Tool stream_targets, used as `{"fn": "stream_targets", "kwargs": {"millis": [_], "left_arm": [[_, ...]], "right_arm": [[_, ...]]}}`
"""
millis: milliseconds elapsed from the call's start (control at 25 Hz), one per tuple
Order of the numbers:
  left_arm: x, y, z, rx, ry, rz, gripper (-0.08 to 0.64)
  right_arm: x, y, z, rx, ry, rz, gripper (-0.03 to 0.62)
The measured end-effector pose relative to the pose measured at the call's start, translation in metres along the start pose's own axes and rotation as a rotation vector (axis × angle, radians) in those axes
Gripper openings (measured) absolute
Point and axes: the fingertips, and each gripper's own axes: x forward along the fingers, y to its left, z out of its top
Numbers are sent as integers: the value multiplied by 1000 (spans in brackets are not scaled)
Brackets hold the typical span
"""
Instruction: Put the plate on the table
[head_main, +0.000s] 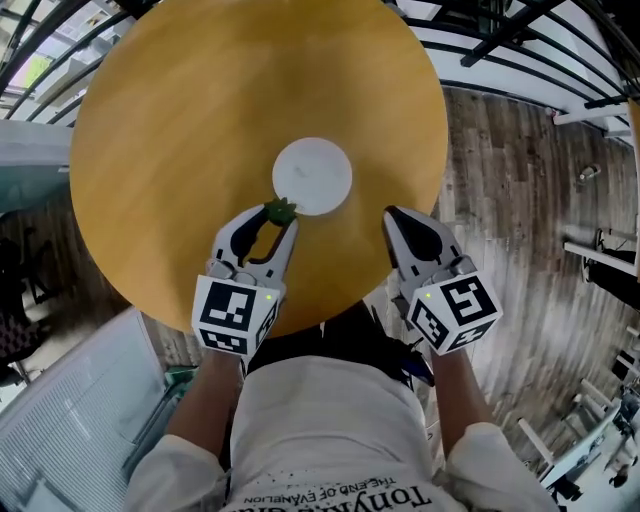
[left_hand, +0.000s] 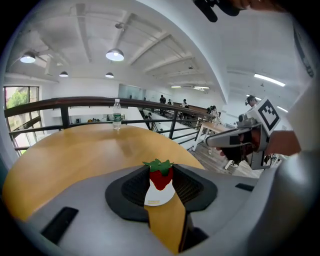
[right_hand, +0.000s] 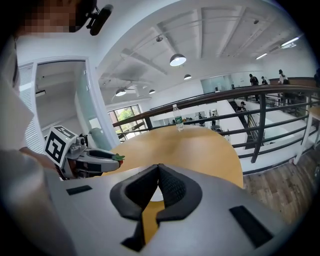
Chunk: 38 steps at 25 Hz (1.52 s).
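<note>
A small white plate lies flat near the middle of the round wooden table. My left gripper hovers at the plate's near left rim, its jaws shut on a toy strawberry with a green leafy top. In the left gripper view the strawberry sits pinched between the black pads, red body below green leaves. My right gripper is level with it at the table's near right edge, to the right of the plate. Its pads meet at the tips with nothing between them.
A clear water bottle stands at the table's far side, also seen in the right gripper view. A dark railing runs behind the table. Wood-plank floor lies to the right; a pale bin sits at lower left.
</note>
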Motion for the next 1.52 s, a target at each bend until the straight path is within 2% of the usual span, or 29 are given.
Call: {"fn": "stream_targets", "kwargs": {"millis": [320,520,720,960,1520], "left_arm": [[47,17,-28,34,101,14,153],[75,19,-37,121,140,7,153],[95,23,-61,200,223,6,153],[122,24,-73,280,304,4,153],[140,21,-88,317,348,-13,153]], "right_arm": [[14,-16,-8,30,20,-3,20],[19,-23,-16,39,19,-3,20],[20,-20,-26,60,38,-14,20],[19,-32,-34,79,52,-29,20],[14,-39,-42,98,56,-41,20]]}}
